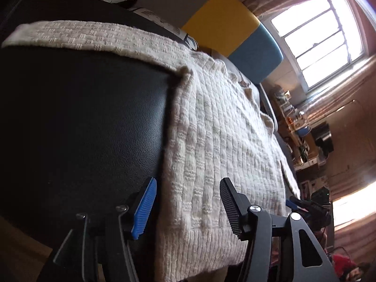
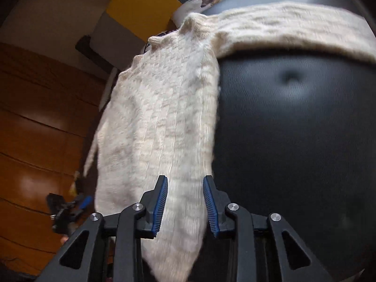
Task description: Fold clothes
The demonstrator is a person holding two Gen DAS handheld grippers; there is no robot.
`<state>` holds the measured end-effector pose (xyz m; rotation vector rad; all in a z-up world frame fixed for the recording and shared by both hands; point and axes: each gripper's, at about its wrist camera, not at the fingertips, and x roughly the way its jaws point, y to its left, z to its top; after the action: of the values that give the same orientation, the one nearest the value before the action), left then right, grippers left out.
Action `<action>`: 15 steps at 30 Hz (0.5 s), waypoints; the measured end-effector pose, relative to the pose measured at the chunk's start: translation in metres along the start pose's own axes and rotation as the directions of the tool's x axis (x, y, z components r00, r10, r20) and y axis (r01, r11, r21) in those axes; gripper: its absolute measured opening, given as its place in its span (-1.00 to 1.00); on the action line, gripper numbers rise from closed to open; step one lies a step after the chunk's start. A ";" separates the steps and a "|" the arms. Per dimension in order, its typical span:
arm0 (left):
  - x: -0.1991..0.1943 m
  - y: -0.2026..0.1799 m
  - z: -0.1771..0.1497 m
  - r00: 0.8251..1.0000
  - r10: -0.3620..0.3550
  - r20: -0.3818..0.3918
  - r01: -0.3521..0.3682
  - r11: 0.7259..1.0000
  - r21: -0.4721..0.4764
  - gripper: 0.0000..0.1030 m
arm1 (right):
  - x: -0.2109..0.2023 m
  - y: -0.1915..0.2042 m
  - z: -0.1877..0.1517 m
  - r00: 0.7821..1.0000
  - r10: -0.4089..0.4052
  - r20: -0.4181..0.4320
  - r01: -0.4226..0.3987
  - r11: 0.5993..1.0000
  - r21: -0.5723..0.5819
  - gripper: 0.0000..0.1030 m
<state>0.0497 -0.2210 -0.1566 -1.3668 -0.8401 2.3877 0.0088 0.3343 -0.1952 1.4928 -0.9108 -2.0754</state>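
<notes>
A cream knit sweater lies spread over a black leather surface, one sleeve stretching toward the upper left. The left gripper stands wide open at its hem (nothing held). The right gripper straddles the hem, jaws parted.

Your left gripper is wide open over the sweater hem.

The cream knit sweater lies spread on the black leather surface, one sleeve stretched out to the side. Your blue-padded finger sits at the sweater's side edge, the dark one over the knit. The other gripper shows beyond the hem's far corner.
</notes>
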 end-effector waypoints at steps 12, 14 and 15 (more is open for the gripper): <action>0.034 -0.026 0.000 0.985 -0.165 -0.049 0.161 0.984 -0.081 -0.56 | 0.035 0.026 -0.002 0.944 0.323 0.064 -0.327 0.942 0.079 -0.07; 0.031 -0.027 0.008 0.991 -0.129 -0.044 0.125 0.989 -0.078 -0.57 | 0.037 0.027 0.001 0.922 0.384 0.050 -0.388 0.914 0.118 -0.07; 0.029 -0.026 0.010 0.991 -0.124 -0.052 0.120 0.991 -0.065 -0.54 | 0.038 0.028 0.000 0.941 0.337 0.024 -0.338 0.934 0.120 -0.07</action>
<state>0.0243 -0.1896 -0.1576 -1.3570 -0.9605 2.2384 -0.0047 0.2893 -0.2009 1.2828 -1.2213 -1.7997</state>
